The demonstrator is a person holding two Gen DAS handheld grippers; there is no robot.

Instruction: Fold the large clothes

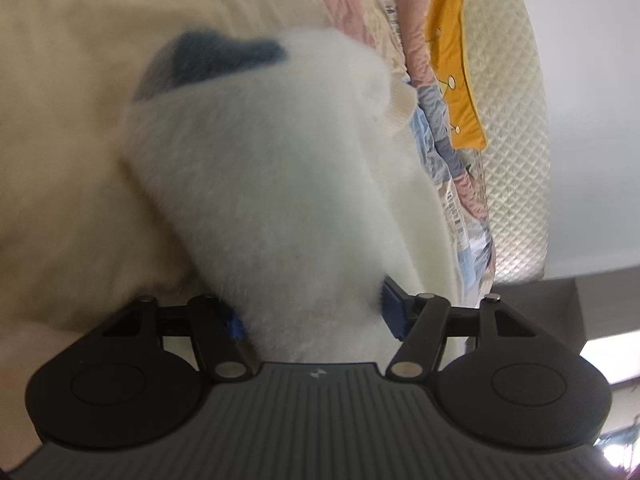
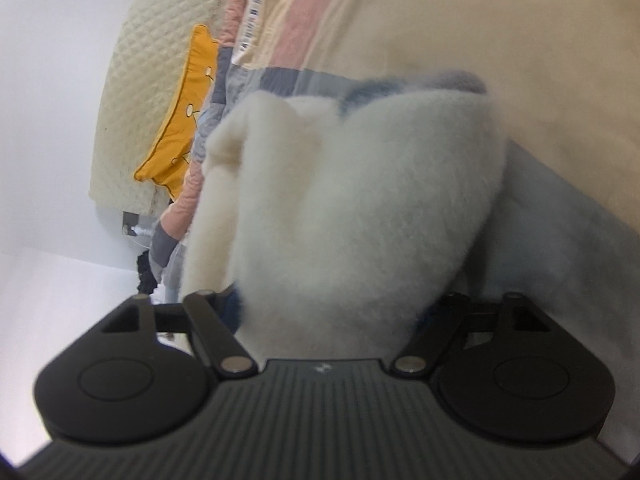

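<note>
- Your left gripper (image 1: 316,316) and right gripper (image 2: 332,312) each have fingers clamped on a thick bunch of the white fleece garment (image 1: 272,168).
- It hangs over the bed (image 1: 60,80), toward the quilt-side edge.
- Keep both grips level; lower evenly.

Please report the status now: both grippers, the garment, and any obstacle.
Left gripper, right gripper: each shut on white fleece garment. Garment bunched over cream bedspread. Nothing in the way.

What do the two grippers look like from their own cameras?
Both match: left gripper and right gripper have a dark grey ribbed body with a small white logo, round black side housings, black link arms on silver pins, and blue pads. No cables or sleeves show.
</note>
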